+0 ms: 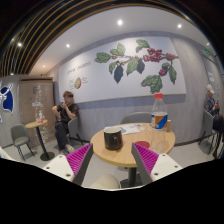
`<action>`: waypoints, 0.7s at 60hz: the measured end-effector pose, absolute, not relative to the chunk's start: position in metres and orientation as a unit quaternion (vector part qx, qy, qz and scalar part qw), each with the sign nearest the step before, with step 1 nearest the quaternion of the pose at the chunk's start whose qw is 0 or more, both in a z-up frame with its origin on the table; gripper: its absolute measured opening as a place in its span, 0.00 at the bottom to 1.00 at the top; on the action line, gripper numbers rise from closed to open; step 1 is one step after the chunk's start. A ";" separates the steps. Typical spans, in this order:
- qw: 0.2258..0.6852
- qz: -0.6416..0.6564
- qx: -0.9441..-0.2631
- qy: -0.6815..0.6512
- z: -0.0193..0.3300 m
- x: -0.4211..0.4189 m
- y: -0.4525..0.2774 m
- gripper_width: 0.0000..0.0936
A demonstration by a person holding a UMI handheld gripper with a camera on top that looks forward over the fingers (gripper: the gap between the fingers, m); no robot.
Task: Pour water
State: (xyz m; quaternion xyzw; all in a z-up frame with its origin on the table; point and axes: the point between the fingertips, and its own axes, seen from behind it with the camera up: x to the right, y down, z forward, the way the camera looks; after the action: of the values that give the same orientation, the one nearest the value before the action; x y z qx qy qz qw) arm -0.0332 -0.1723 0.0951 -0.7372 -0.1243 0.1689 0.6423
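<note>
A clear plastic bottle (pixel 158 112) with an orange cap and blue label stands on the round wooden table (pixel 132 146), ahead and right of my fingers. A dark cup (pixel 113 138) stands on the same table, ahead between my fingers. My gripper (pixel 112 160) is open and empty, its magenta pads (pixel 80 158) spread wide, well short of the table.
A person (pixel 66 115) sits at a small high table (pixel 39 126) to the left. Another person (pixel 212 104) is at the far right. A grey chair (pixel 20 138) stands far left. A pale stool (pixel 104 182) sits below the table. A leaf mural covers the back wall.
</note>
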 end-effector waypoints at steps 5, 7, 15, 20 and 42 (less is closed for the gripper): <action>0.642 0.161 -0.742 -0.112 0.111 -0.027 -0.178 0.88; 0.643 0.157 -0.742 -0.107 0.111 -0.022 -0.173 0.88; 0.655 0.130 -0.739 -0.082 0.104 0.015 -0.125 0.88; 0.660 0.106 -0.741 -0.064 0.115 0.047 -0.109 0.88; 0.674 0.043 -0.736 -0.042 0.136 0.096 0.007 0.88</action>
State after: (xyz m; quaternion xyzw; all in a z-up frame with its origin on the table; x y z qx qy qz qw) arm 0.0958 0.0071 0.1358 -0.7360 -0.0418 0.0427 0.6743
